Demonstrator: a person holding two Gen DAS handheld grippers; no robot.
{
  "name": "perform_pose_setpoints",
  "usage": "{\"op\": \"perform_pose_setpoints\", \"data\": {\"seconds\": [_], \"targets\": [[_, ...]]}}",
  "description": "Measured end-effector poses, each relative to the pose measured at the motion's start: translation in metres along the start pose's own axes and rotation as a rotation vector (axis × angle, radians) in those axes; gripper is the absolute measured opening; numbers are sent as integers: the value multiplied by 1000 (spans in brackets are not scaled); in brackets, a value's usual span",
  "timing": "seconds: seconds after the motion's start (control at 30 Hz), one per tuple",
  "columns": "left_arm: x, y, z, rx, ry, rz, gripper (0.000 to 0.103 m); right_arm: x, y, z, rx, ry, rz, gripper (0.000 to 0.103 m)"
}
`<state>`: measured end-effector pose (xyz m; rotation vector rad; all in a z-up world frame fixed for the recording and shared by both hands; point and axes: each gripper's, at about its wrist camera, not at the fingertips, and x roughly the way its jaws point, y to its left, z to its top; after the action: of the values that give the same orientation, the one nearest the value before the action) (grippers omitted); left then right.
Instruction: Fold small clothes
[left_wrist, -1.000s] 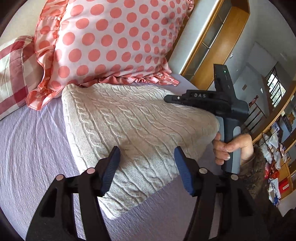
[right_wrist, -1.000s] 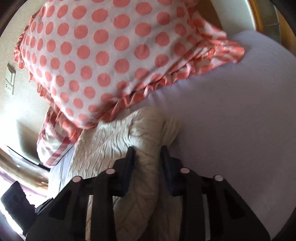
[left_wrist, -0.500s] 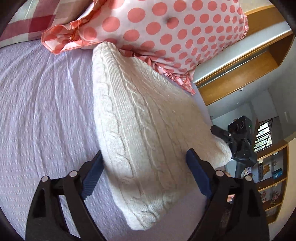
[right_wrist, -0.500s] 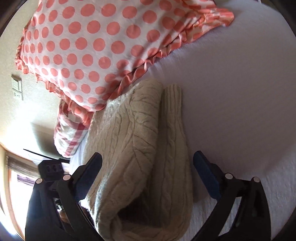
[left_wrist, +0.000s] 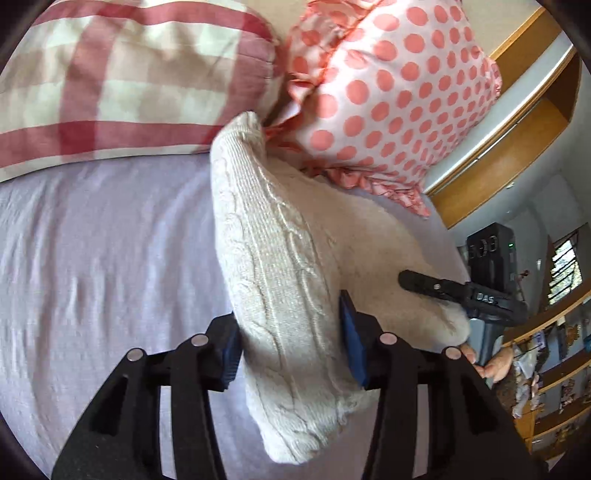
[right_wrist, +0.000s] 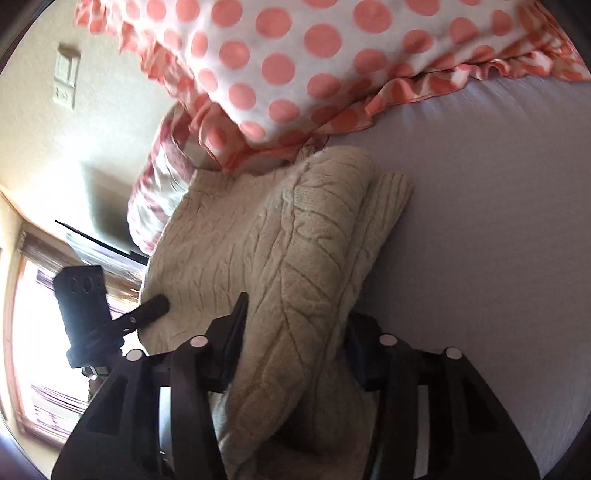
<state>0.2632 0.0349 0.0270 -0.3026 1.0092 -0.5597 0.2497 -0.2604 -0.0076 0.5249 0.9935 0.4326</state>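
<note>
Knitwear fills both views: left gripper (left_wrist: 291, 354) has its jaws closed partway around the near edge of the cream cable-knit sweater (left_wrist: 280, 258), and right gripper (right_wrist: 295, 354) clamps the opposite bunched edge likewise. Sweater lies folded into a thick bundle on the lilac bed (left_wrist: 92, 258); towards twelve o'clock, polka-dot pillow (left_wrist: 391, 92) touches it. Folding looks mostly done; a final fold or placement probably remains.

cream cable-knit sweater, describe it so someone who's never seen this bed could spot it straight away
On the lilac bedsheet, look just below the pink polka-dot pillow and red checked pillow. The folded cream cable-knit sweater lies there, one corner touching them. It alone is plain, thick and ribbed with knitted cables.
</note>
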Motion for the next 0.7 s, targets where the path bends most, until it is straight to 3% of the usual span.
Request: {"op": "perform_pose_setpoints", "data": {"seconds": [0.07, 0.1, 0.13, 0.2, 0.27, 0.3, 0.33, 0.4, 0.47, 0.53, 0.6, 0.7], "targets": [[-18, 5, -8, -4, -43, 3, 46, -34, 11, -4, -44, -136, -96, 66], [-33, -1, -12, 30, -93, 21, 46, -56, 15, -7, -58, -209, -103, 66], [-49, -11, -16, 67, -143, 9, 47, -75, 20, -12, -65, -262, -47, 69], [-69, -32, -22, 109, -197, -74, 56, -95, 33, -21, -81, -244, 133, 78], [-63, -58, -27, 151, -170, -157, 62, -82, 53, -30, -110, -118, 246, 80], [-52, -69, -30, 174, -133, -180, 62, -69, 59, -33, -113, -66, 244, 81], [-36, -81, -33, 198, -95, -187, 64, -54, 61, -36, -102, -28, 188, 81], [1, -94, -39, 239, -24, -103, 66, -30, 41, -32, -32, 1, 41, 80], [32, -88, -47, 232, 36, -61, 58, -25, 12, -27, 77, -33, 76, 75], [33, -89, -52, 253, 4, -41, 58, -34, 13, -27, 86, -37, 87, 73], [18, -92, -57, 250, -18, -43, 60, -57, 34, -40, 2, -96, 38, 76], [-16, -90, -74, 249, -98, 6, 80, -102, 58, -70, -125, -225, -13, 102]]}}
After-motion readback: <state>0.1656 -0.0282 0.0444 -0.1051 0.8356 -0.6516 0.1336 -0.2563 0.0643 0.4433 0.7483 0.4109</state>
